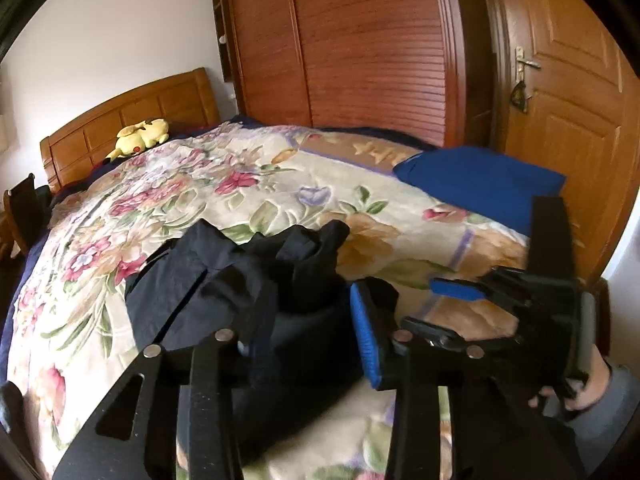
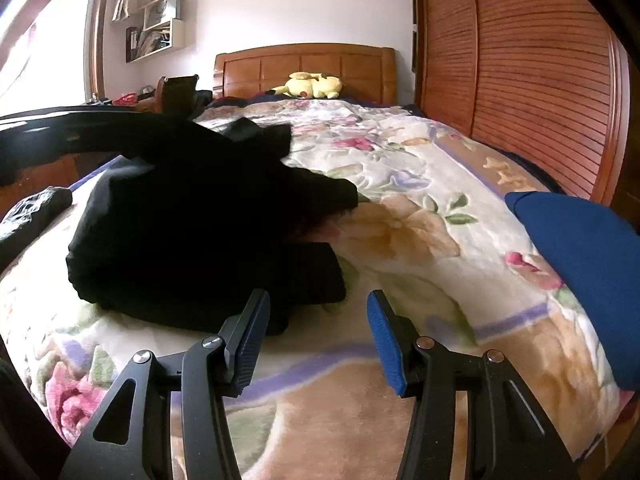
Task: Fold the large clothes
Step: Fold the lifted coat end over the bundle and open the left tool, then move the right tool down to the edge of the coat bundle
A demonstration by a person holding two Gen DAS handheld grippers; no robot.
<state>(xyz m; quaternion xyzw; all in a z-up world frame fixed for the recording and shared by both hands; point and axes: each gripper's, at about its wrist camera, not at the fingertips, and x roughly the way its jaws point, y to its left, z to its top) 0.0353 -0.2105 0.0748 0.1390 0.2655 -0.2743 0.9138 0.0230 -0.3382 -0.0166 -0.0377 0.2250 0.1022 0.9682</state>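
Note:
A crumpled black garment (image 1: 224, 280) lies on the floral blanket (image 1: 248, 184) near the bed's foot. My left gripper (image 1: 310, 336) sits over its near edge, jaws apart. Cloth lies between them and drapes over the left finger, hiding its pad, while the right blue pad (image 1: 366, 336) stands bare and apart from it. In the right wrist view the same black garment (image 2: 200, 220) is heaped ahead and to the left. My right gripper (image 2: 316, 340) hovers open just short of it, with nothing between its pads. One blue pad (image 1: 456, 290) of it shows in the left wrist view, with a hand (image 1: 584, 392) behind it.
A folded blue garment (image 2: 580, 272) lies at the bed's right edge. A yellow plush toy (image 2: 312, 86) rests by the wooden headboard (image 2: 304, 64). A slatted wardrobe (image 1: 360, 40) and a door (image 1: 568, 80) stand beyond the bed. Wall shelves (image 2: 160, 28) hang at far left.

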